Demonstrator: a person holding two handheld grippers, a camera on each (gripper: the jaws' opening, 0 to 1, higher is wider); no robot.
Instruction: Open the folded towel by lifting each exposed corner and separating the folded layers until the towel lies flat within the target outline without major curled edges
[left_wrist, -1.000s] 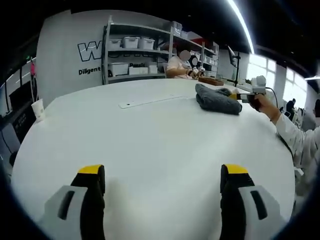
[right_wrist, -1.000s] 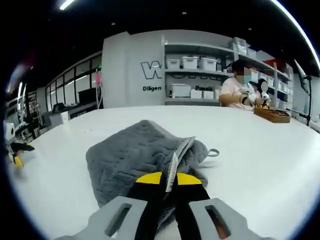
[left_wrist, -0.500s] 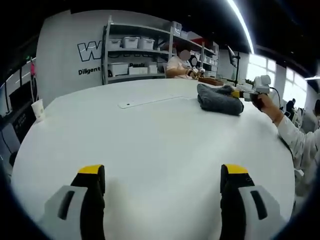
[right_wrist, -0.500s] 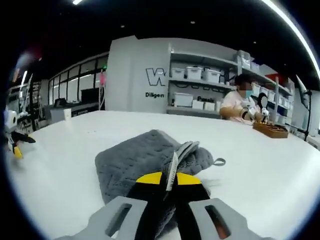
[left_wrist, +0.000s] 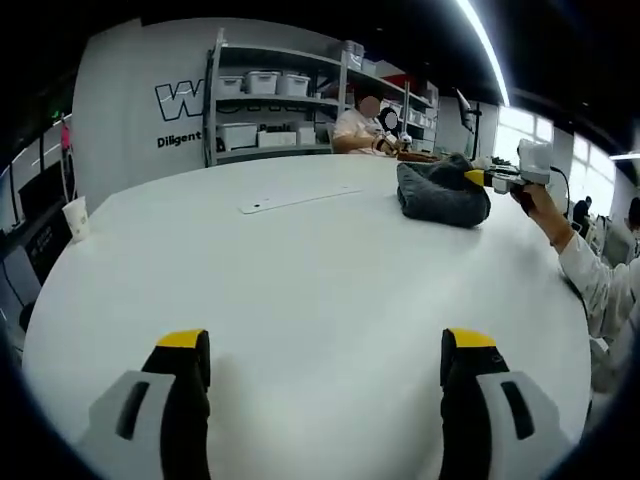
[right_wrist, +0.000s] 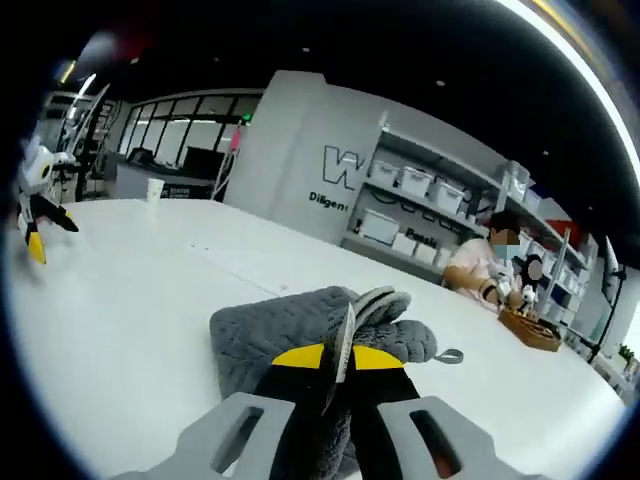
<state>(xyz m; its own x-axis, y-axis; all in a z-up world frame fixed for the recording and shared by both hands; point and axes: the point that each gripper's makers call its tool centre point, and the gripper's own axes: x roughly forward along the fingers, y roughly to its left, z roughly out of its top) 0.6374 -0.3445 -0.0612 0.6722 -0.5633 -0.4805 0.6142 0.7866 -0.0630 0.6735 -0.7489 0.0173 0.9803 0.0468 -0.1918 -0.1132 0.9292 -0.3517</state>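
Right gripper (right_wrist: 338, 358) clamped on a towel (right_wrist: 290, 335) edge, towel bunched at 12 o'clock. Left gripper (left_wrist: 325, 345) spread wide over bare tabletop (left_wrist: 300, 270).

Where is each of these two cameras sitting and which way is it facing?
Left gripper view: rides the open left gripper, low over the white table, facing the grey towel far across it; a hand and sleeve hold the right gripper there.
Right gripper view: rides the right gripper, fingers shut on a towel edge, facing shelves; the left gripper sits far left.
Shared: towel, table, shelves, seated person.
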